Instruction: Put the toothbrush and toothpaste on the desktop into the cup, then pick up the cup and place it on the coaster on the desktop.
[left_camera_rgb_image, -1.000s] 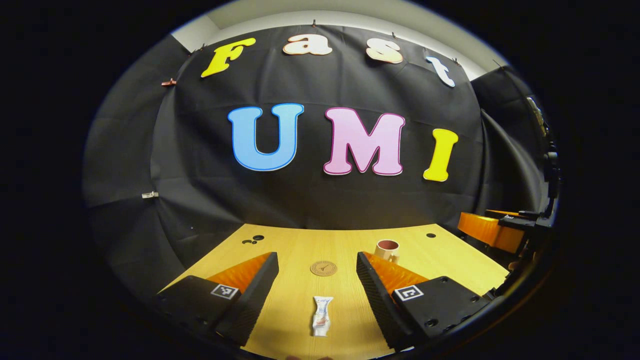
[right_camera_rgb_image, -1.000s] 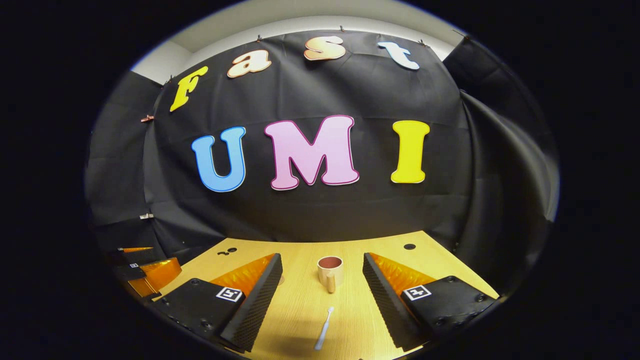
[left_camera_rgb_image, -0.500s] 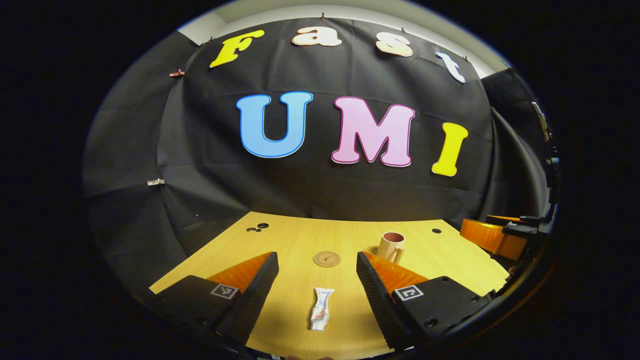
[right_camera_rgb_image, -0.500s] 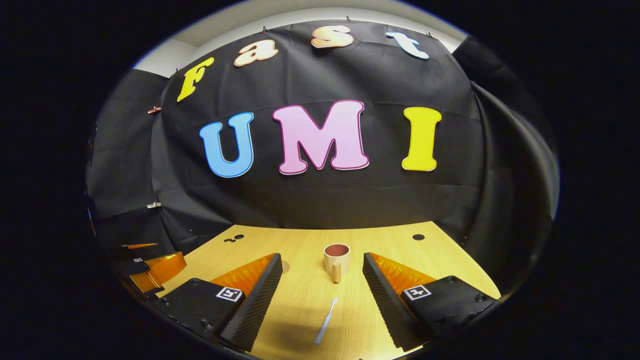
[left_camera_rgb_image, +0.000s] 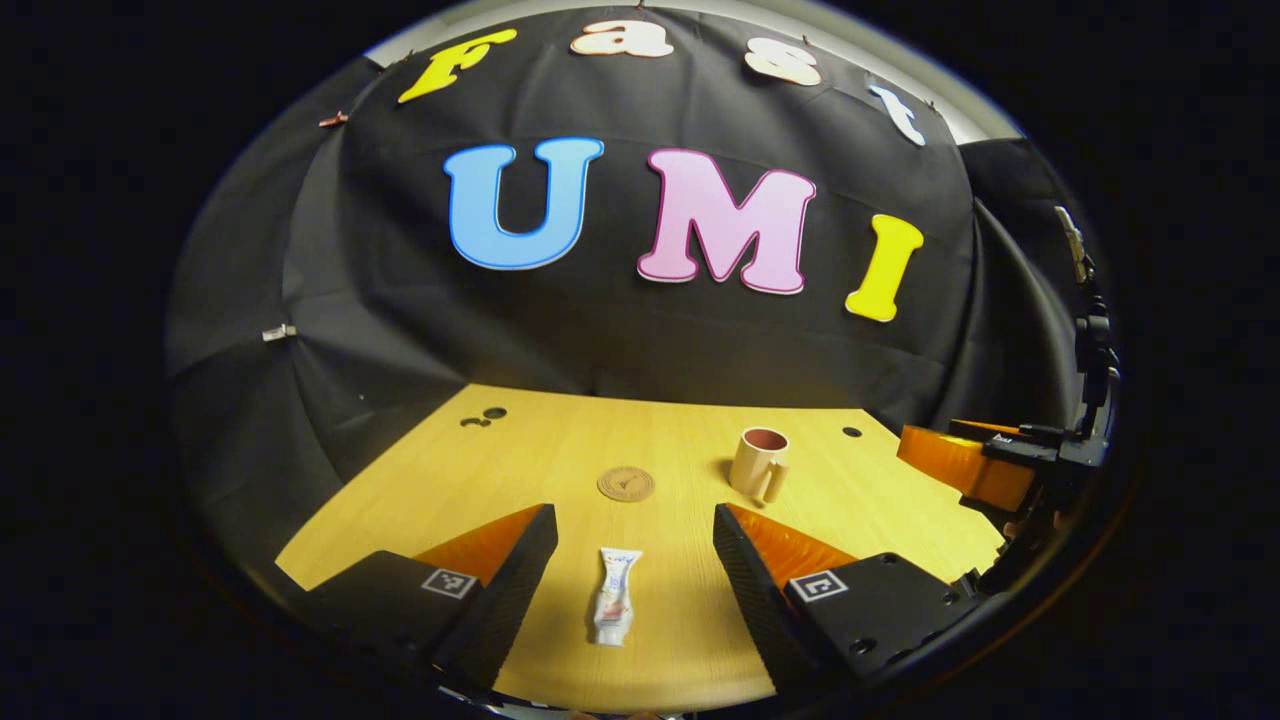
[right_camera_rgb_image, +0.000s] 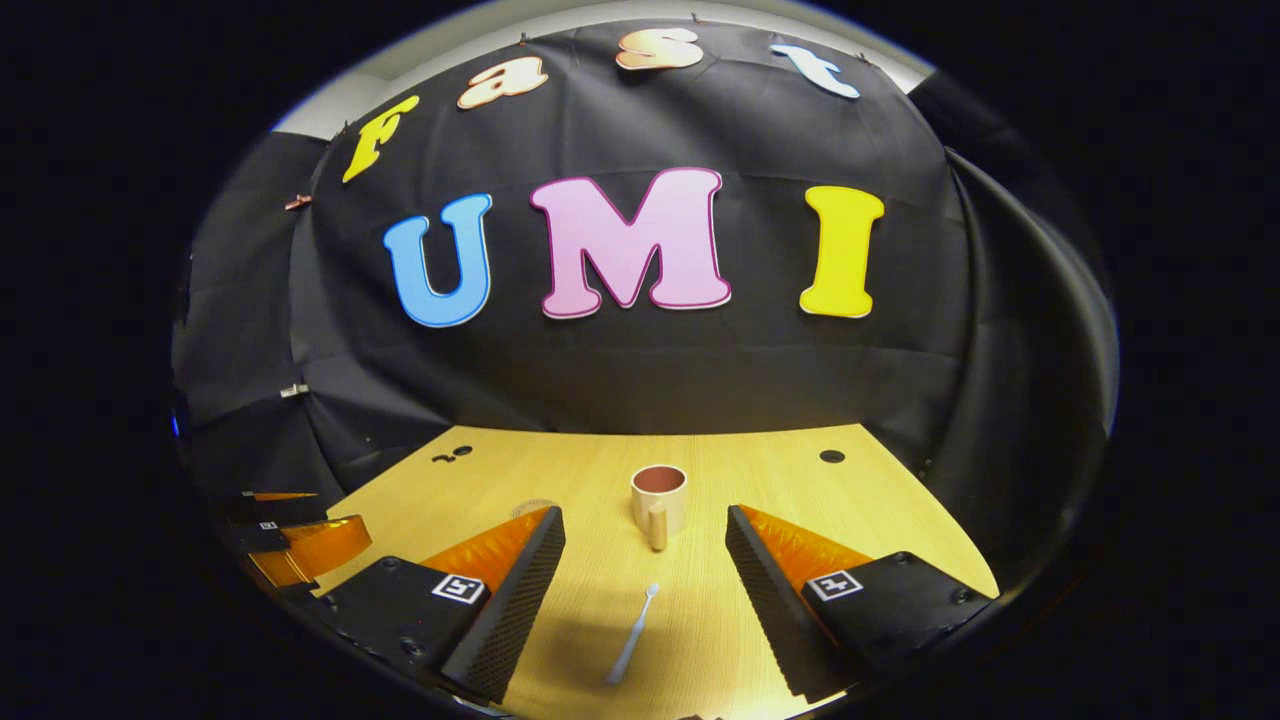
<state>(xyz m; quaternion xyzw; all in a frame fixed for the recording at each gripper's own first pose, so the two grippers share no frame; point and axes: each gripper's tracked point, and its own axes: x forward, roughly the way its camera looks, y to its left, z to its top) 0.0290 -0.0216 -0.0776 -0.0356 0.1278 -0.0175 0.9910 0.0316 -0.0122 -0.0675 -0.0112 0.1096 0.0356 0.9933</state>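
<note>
A black cloth wall backs a light wooden desk (left_camera_rgb_image: 560, 450) carrying all the task's things.

Left gripper view: the toothpaste (left_camera_rgb_image: 613, 608) lies flat on the desk between the left gripper's (left_camera_rgb_image: 633, 545) fingers, which stand wide apart and hold nothing. Ahead of the gap, near its middle, lies the round coaster (left_camera_rgb_image: 626, 484), bare. The cup (left_camera_rgb_image: 760, 464) stands upright beyond the right-hand finger (left_camera_rgb_image: 745, 560), handle turned toward the camera; its reddish inside holds nothing that can be seen. At the far right, the other gripper's body reaches in above the desk edge.

Right gripper view: the toothbrush (right_camera_rgb_image: 632, 634) lies on the desk between the right gripper's (right_camera_rgb_image: 645, 560) fingers, likewise spread wide and empty, head pointing toward the cup (right_camera_rgb_image: 657, 502). The cup stands straight ahead of the gap, apart from the toothbrush. An edge of the coaster (right_camera_rgb_image: 532, 507) peeks out just beyond the left-hand finger (right_camera_rgb_image: 520, 585). The left gripper's body appears at the far left.
</note>
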